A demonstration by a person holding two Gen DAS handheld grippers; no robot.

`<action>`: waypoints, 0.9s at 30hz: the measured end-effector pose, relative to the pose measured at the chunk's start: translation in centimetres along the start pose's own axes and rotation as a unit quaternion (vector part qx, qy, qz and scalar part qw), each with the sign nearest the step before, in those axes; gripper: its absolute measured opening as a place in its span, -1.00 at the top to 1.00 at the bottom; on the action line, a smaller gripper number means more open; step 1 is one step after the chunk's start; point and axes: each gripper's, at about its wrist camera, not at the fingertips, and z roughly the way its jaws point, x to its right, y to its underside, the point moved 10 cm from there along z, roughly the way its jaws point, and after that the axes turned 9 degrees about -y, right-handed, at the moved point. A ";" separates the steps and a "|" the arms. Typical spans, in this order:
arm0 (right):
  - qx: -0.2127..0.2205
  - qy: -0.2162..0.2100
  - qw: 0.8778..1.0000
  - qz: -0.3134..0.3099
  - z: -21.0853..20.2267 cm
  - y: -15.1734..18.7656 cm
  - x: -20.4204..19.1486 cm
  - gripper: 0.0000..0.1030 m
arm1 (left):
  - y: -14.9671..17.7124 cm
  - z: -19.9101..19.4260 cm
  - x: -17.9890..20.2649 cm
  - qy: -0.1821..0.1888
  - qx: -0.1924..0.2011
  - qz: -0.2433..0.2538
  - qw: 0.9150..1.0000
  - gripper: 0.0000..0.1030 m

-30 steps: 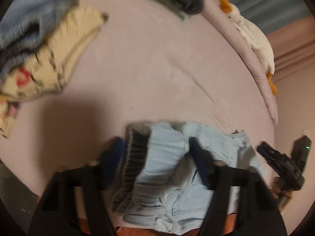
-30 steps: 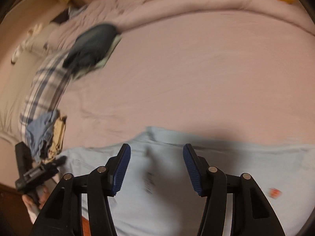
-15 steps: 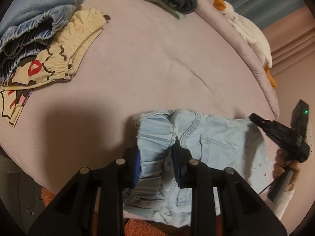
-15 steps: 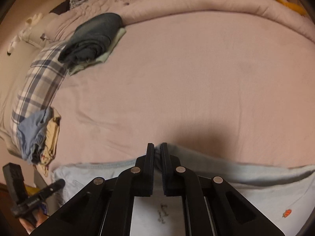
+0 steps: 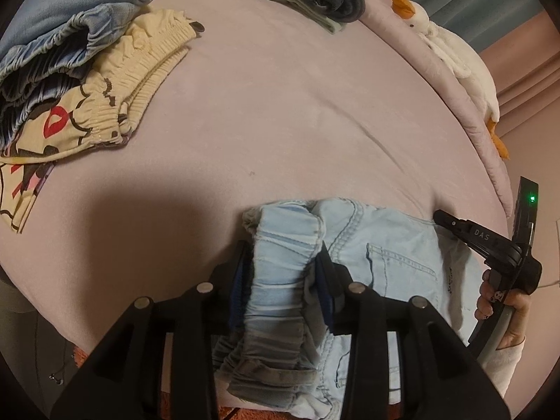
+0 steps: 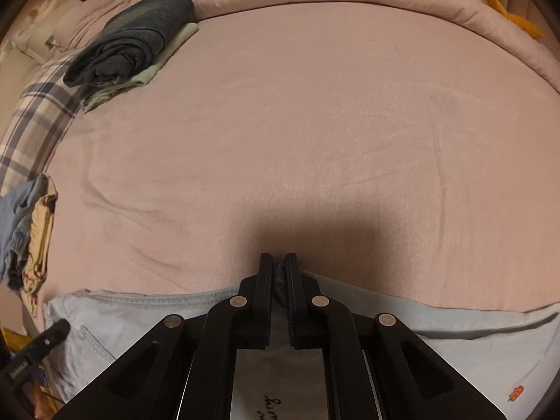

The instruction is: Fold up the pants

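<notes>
Light blue denim pants lie at the near edge of the pink bed. My left gripper is shut on their gathered elastic waistband, which bunches up between the blue pads. In the right wrist view the same pants stretch flat along the bottom. My right gripper is shut on their far edge, a small pinch of fabric showing between the jaws. The right gripper also shows at the right of the left wrist view, held by a hand.
A heap of blue and cream printed clothes sits at the far left. A folded dark garment on a pale green one lies at the back. A plush goose rests on the rolled duvet. The pink sheet spreads ahead.
Both grippers were open a second ago and have closed on the pants: the left on the waistband, the right on the far edge. Little movement in the last half second.
</notes>
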 end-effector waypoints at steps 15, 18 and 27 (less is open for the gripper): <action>0.029 0.014 0.999 -0.021 -1.0 -1.9 0.4 0.48 | -0.2 -5.2 1.6 0.024 0.020 -0.023 0.999 -0.34; 0.078 0.016 0.997 0.006 -4.9 -2.5 2.6 -0.26 | -0.8 -8.7 3.6 0.042 0.064 -0.009 0.997 -0.43; 0.136 0.068 0.977 0.153 -14.7 2.5 17.7 -0.27 | -0.3 -5.9 14.0 0.094 0.033 0.071 0.993 -0.20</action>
